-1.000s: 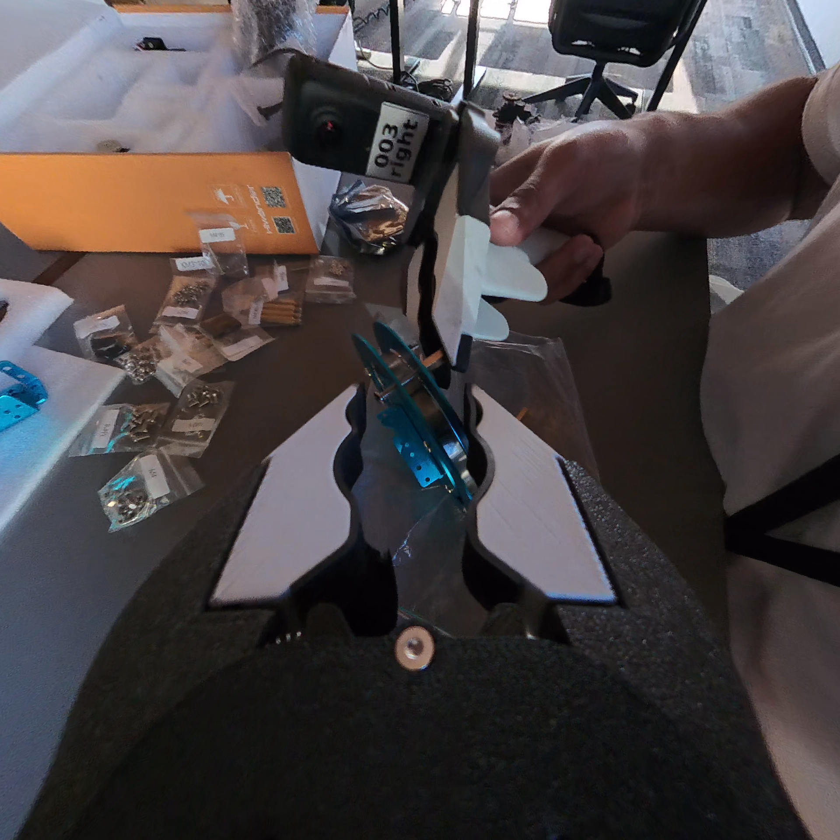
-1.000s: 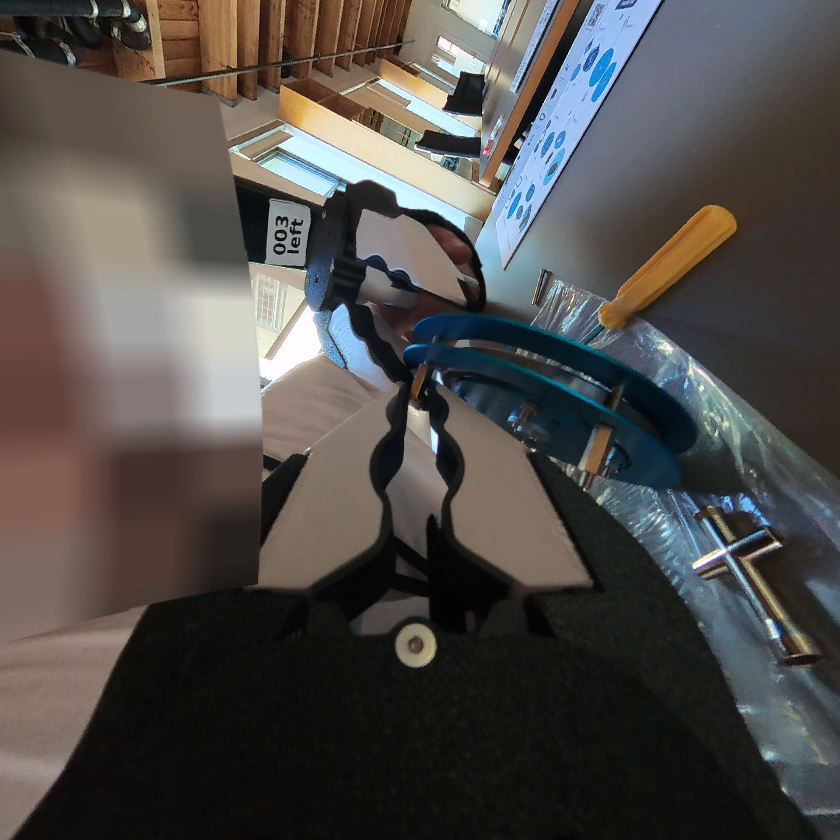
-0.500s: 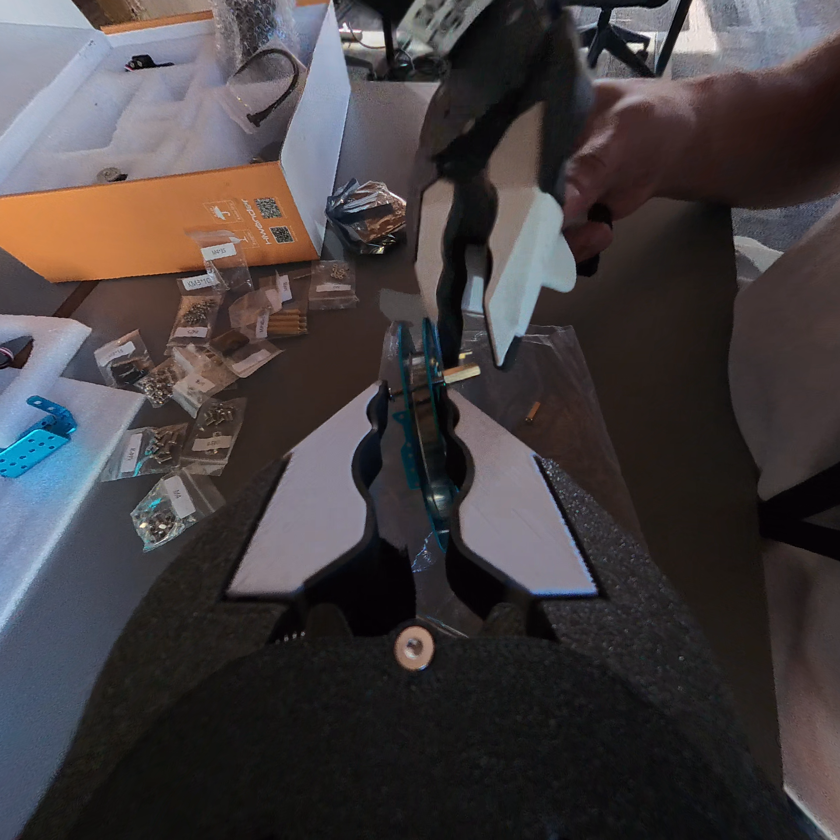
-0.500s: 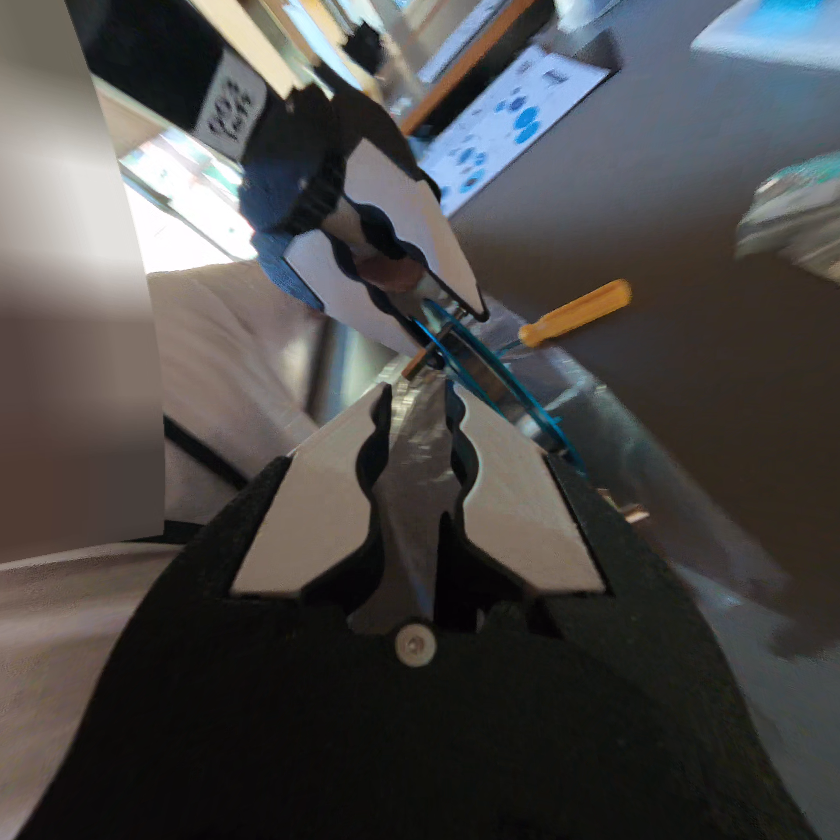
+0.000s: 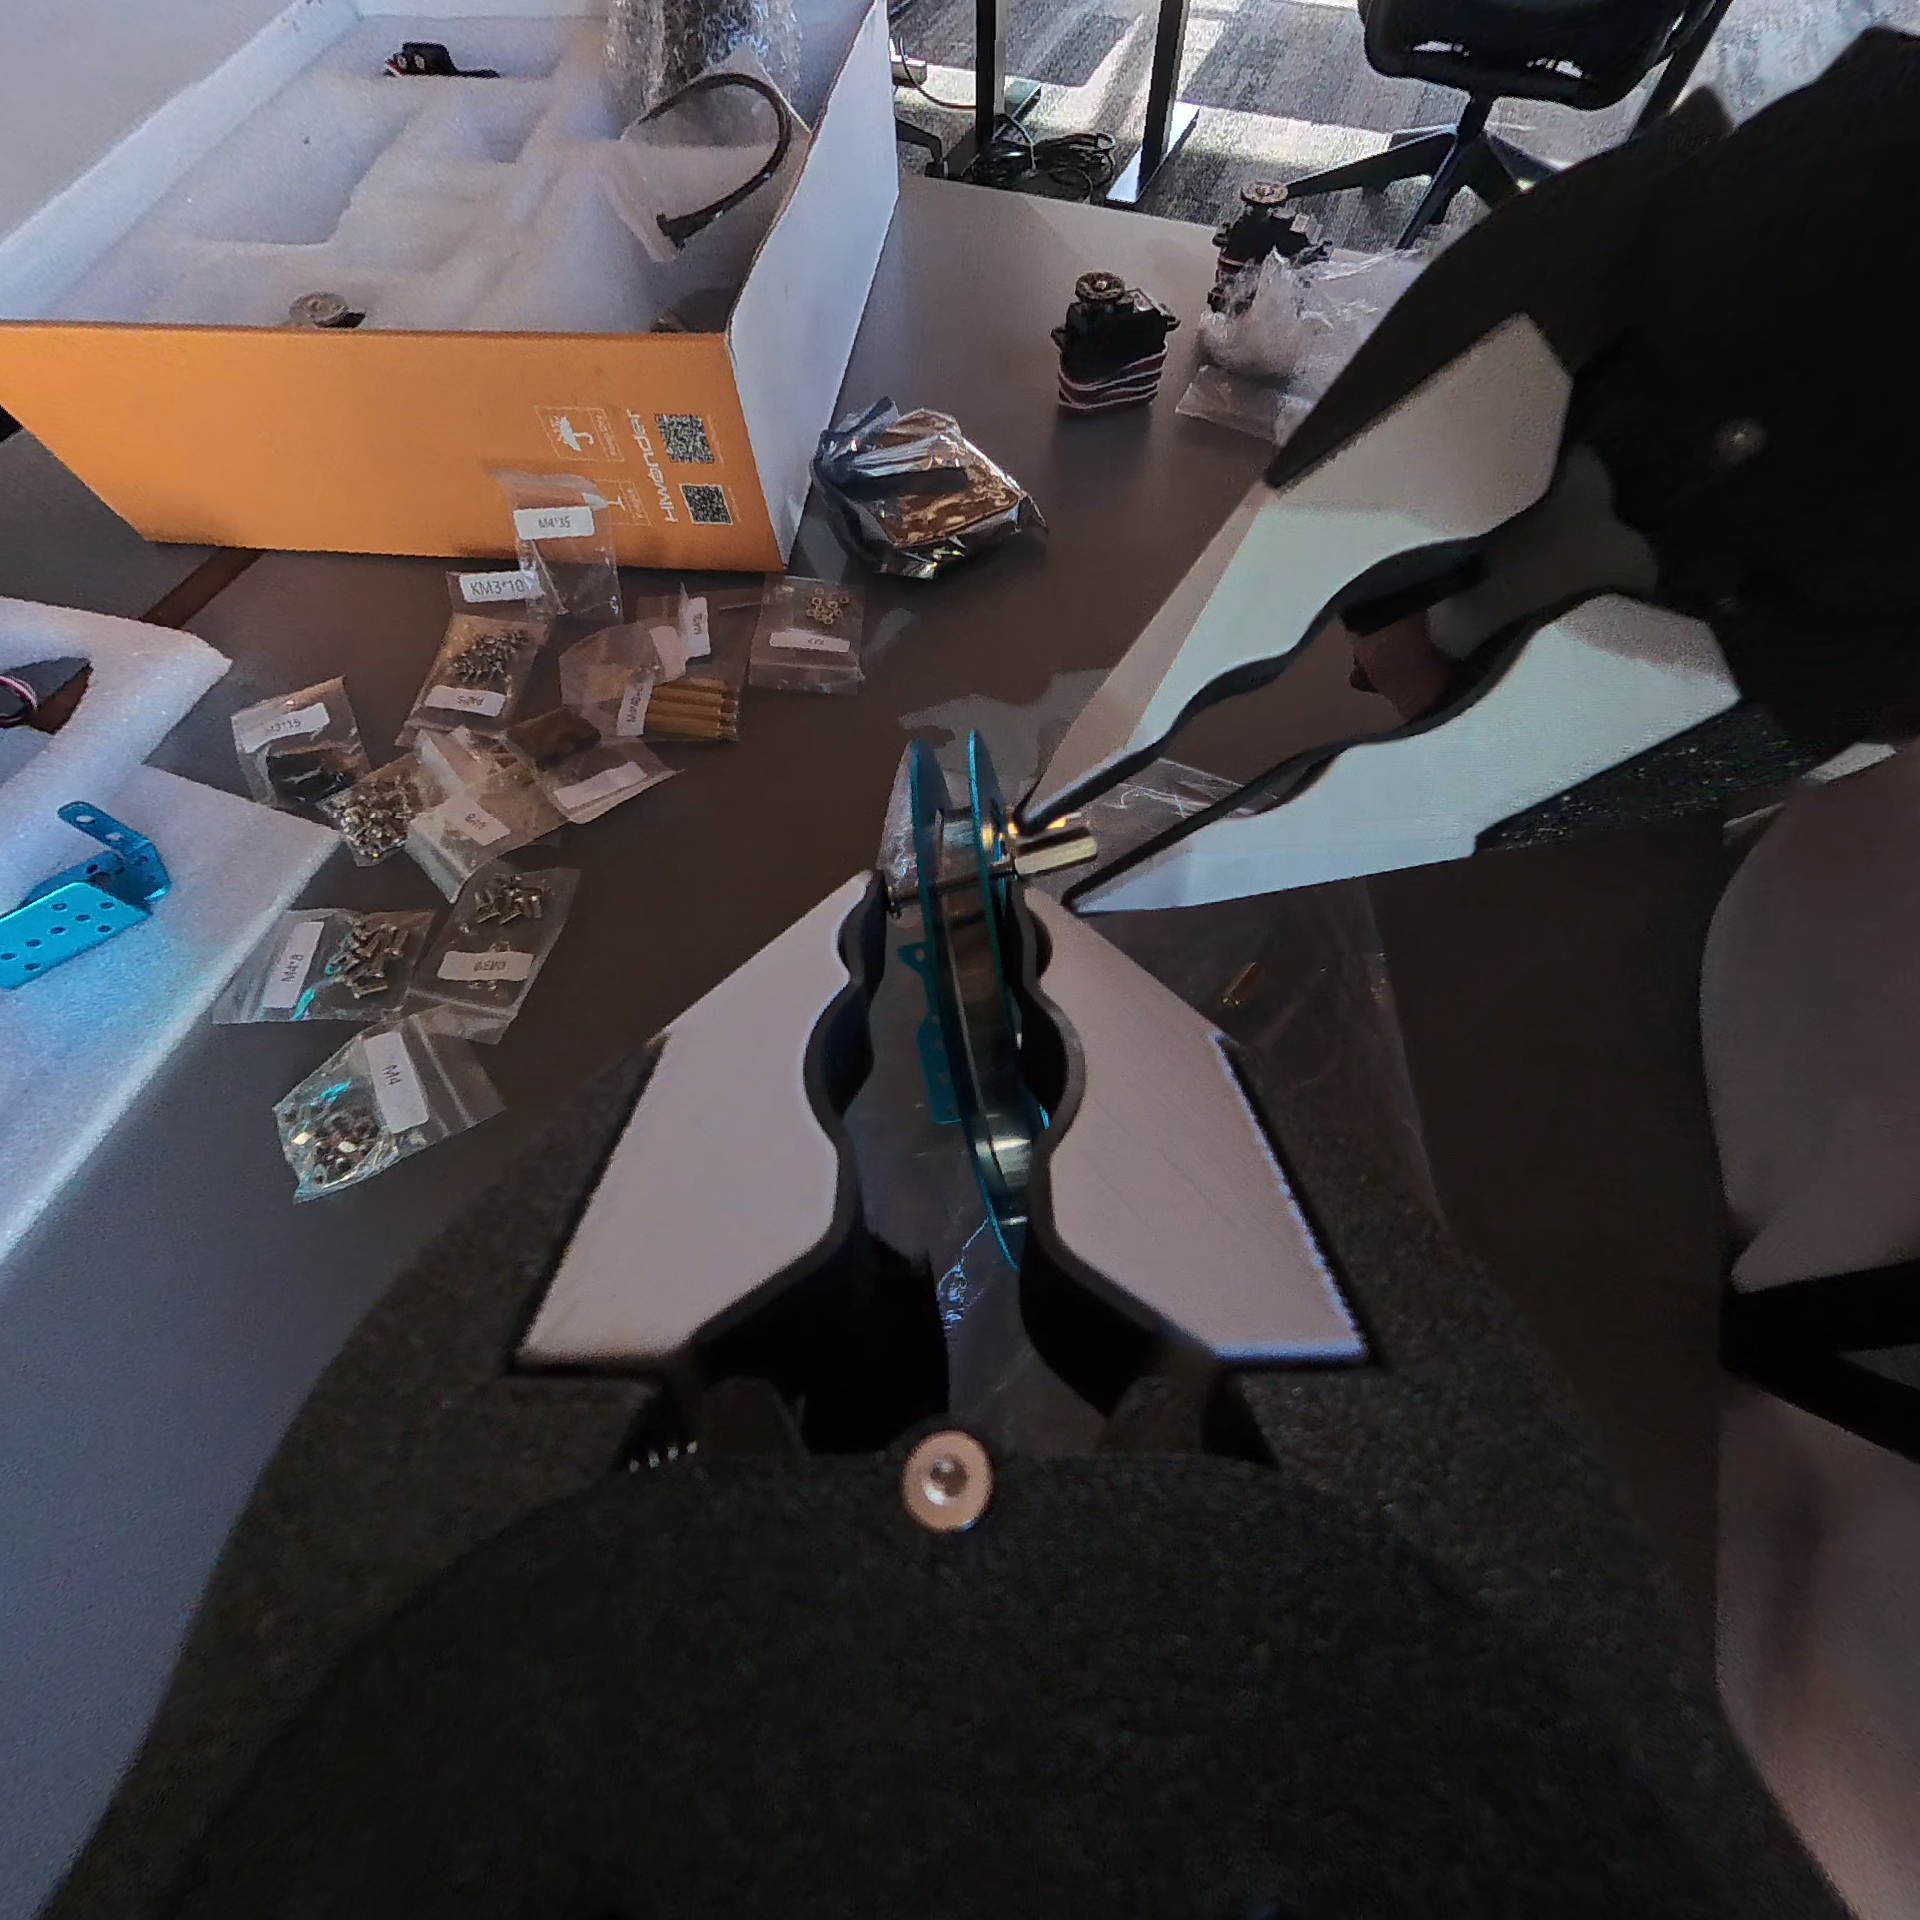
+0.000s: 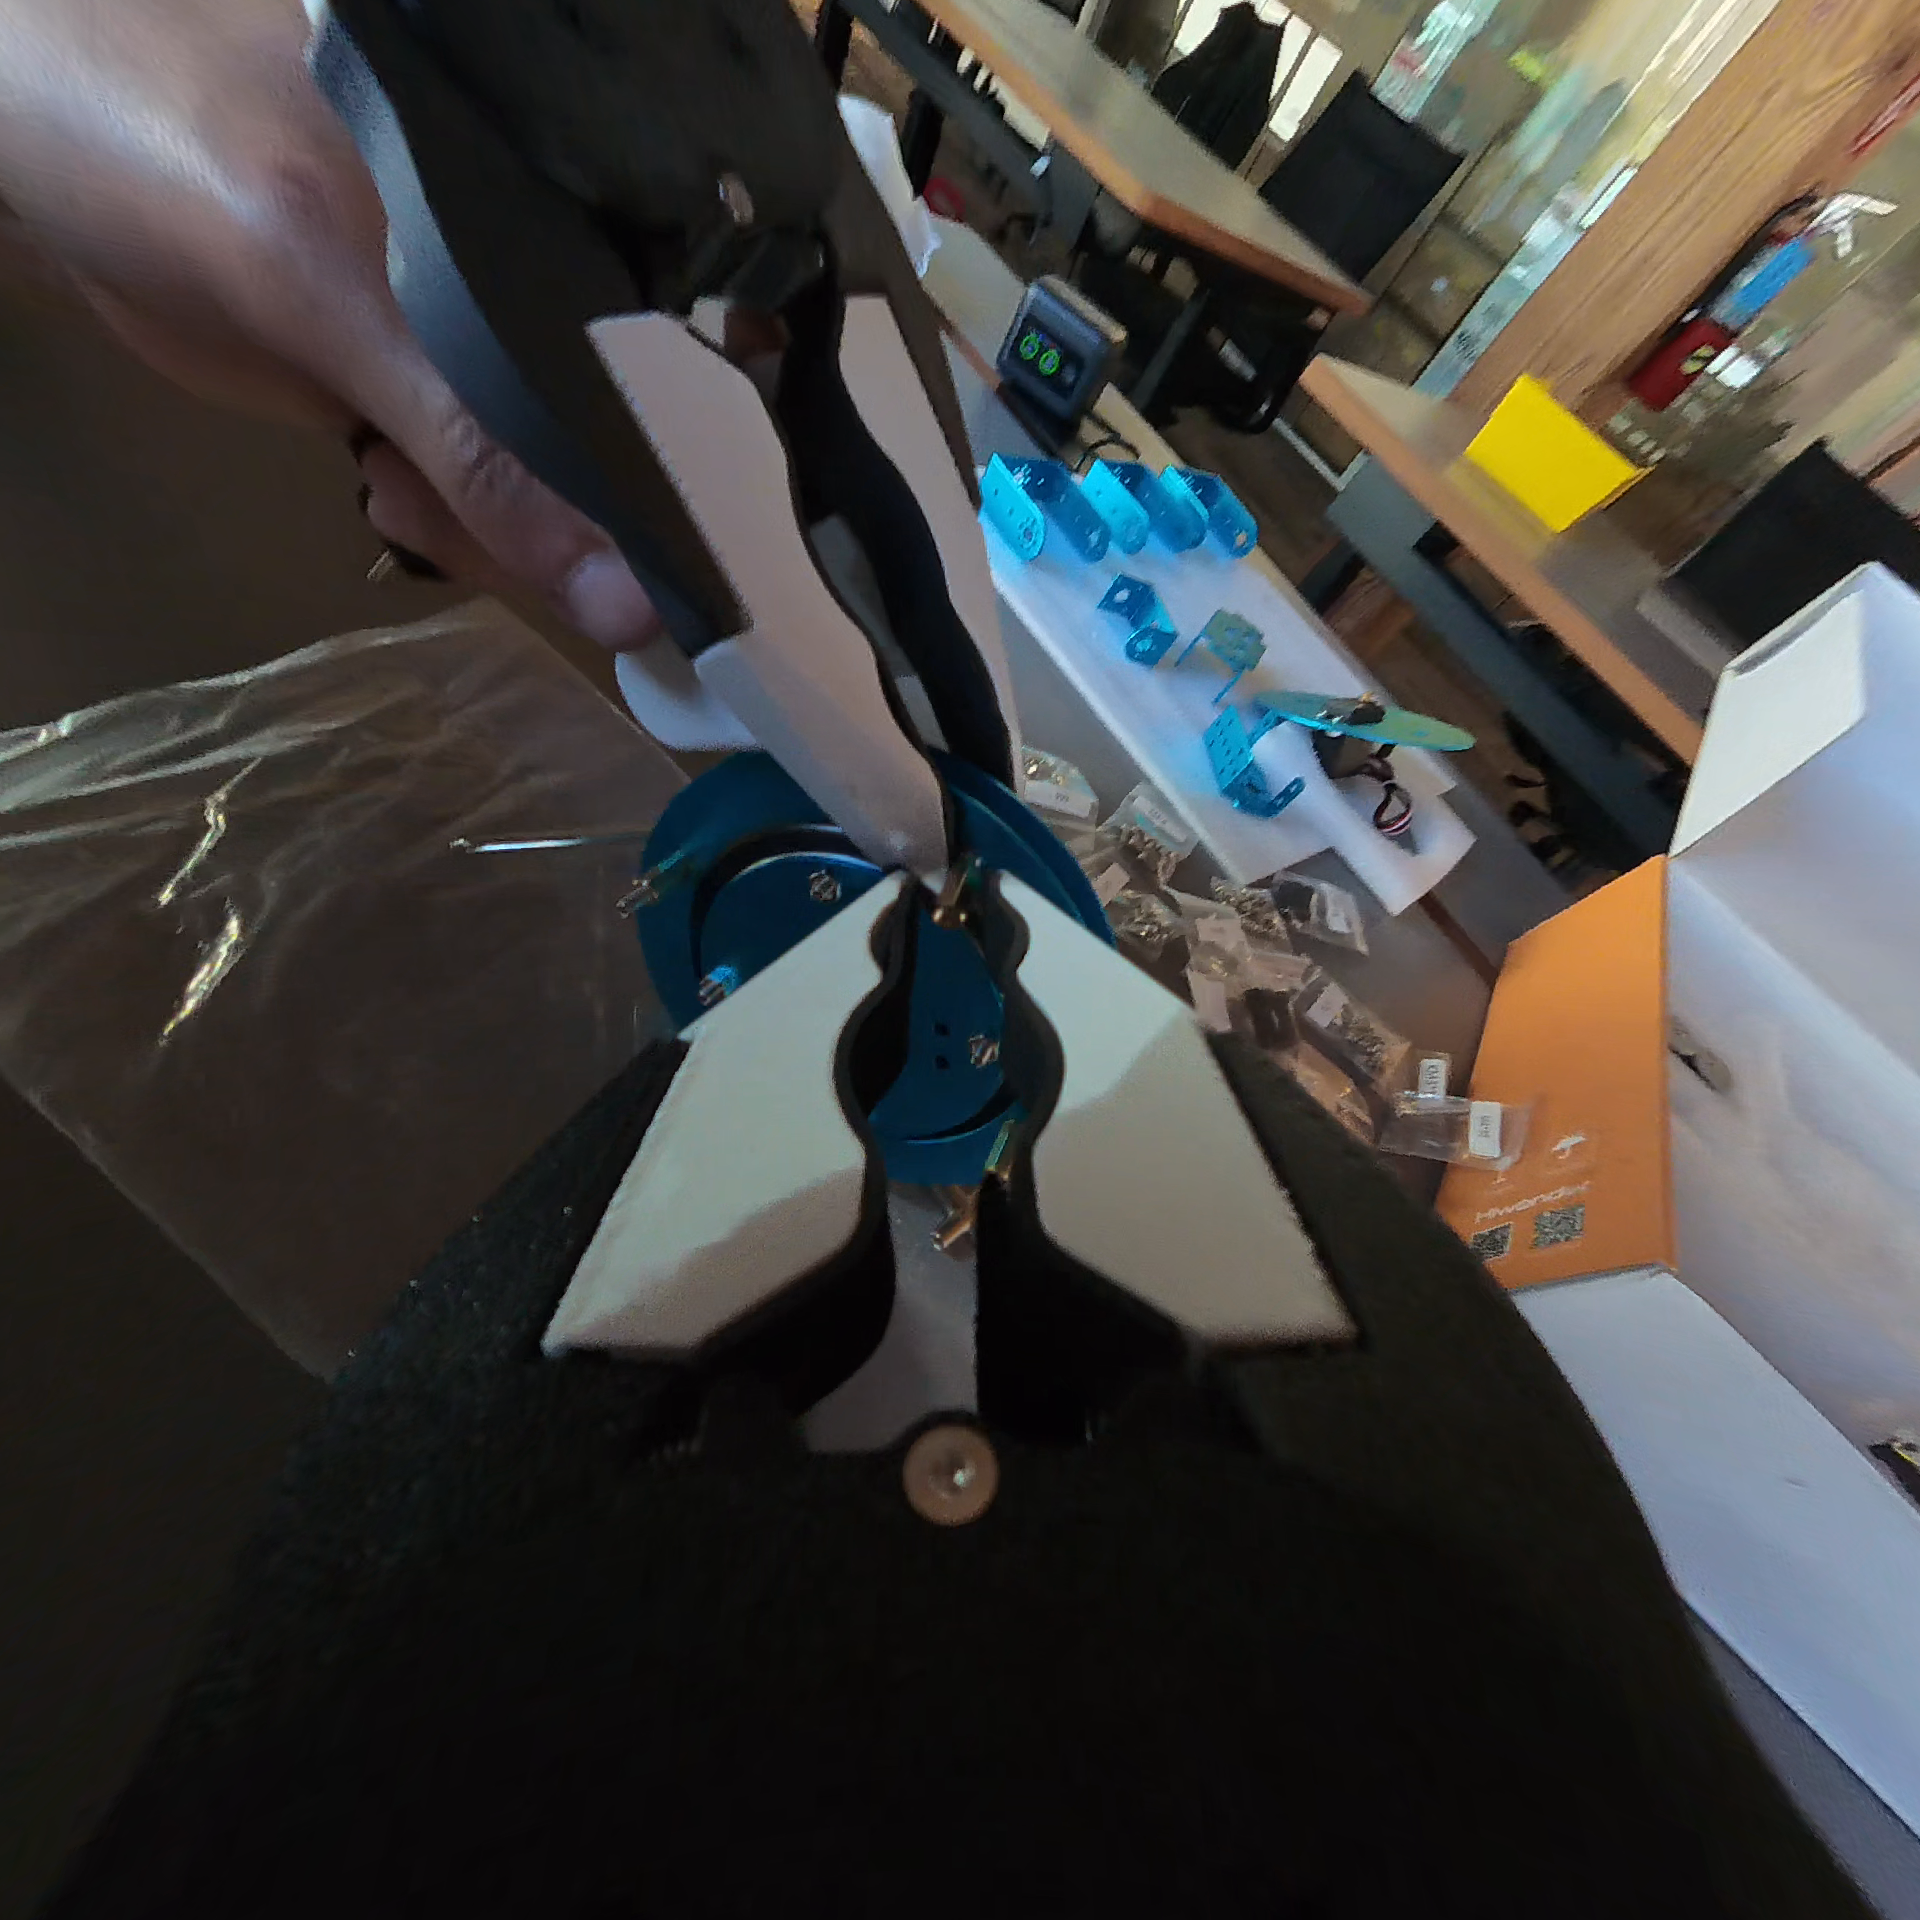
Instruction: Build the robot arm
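My left gripper [image 5: 951, 894] is shut on a blue double-disc assembly [image 5: 961, 935], which stands edge-on between its fingers above the dark table [image 5: 727, 831]. My right gripper [image 5: 1049, 857] reaches in from the upper right, its tips shut on a small brass standoff [image 5: 1065, 850] that sticks out of the right disc's rim. In the right wrist view, my right gripper [image 6: 951, 883] pinches that standoff [image 6: 951, 902] at the edge of the disc assembly [image 6: 727, 914]. The left gripper [image 6: 945, 800] comes down from above, held by a hand [image 6: 260, 260].
An open orange and white box [image 5: 416, 436] stands at the back left. Several small bags of screws [image 5: 468, 831] lie in front of it, by a foil bag [image 5: 925, 488] and a servo [image 5: 1112, 343]. White foam [image 6: 1195, 644] carries blue brackets. A clear plastic bag [image 6: 260, 779] lies under the grippers. My two grippers' fingertips are within a few centimetres of each other.
The right gripper has swung from above the disc assembly round to its right side, still at the standoff. The assembly in my left gripper has turned more upright and edge-on.
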Tool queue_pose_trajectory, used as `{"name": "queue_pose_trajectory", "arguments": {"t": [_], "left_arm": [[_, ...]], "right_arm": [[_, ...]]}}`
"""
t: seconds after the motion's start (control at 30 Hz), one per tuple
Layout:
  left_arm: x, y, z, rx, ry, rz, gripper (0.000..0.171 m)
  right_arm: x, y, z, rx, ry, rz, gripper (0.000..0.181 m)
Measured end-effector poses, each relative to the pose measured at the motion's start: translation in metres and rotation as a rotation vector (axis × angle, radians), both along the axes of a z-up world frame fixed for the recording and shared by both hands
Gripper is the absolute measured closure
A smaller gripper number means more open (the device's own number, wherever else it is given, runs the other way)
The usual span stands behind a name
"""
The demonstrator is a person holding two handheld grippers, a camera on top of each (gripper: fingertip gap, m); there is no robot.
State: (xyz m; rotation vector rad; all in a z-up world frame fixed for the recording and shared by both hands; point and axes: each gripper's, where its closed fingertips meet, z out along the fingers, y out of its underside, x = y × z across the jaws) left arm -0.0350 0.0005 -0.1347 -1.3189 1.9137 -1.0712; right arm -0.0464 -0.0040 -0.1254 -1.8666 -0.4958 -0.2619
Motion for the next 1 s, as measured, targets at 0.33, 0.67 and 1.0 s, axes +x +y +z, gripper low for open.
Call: {"name": "queue_pose_trajectory", "arguments": {"t": [0.33, 0.67, 1.0], "left_arm": [[-0.0015, -0.0015, 0.0004, -0.090, 0.004, -0.005, 0.150], [0.0022, -0.0024, 0.0020, -0.032, -0.083, -0.004, 0.154], [0.0022, -0.0023, 0.0011, 0.023, -0.094, -0.023, 0.159]], "right_arm": [[0.0016, -0.0014, -0.0014, 0.000, -0.052, -0.049, 0.176], [0.0043, -0.0051, -0.0020, 0.025, 0.167, -0.085, 0.175], [0.0057, -0.0061, -0.0015, 0.057, -0.093, -0.122, 0.174]]}}
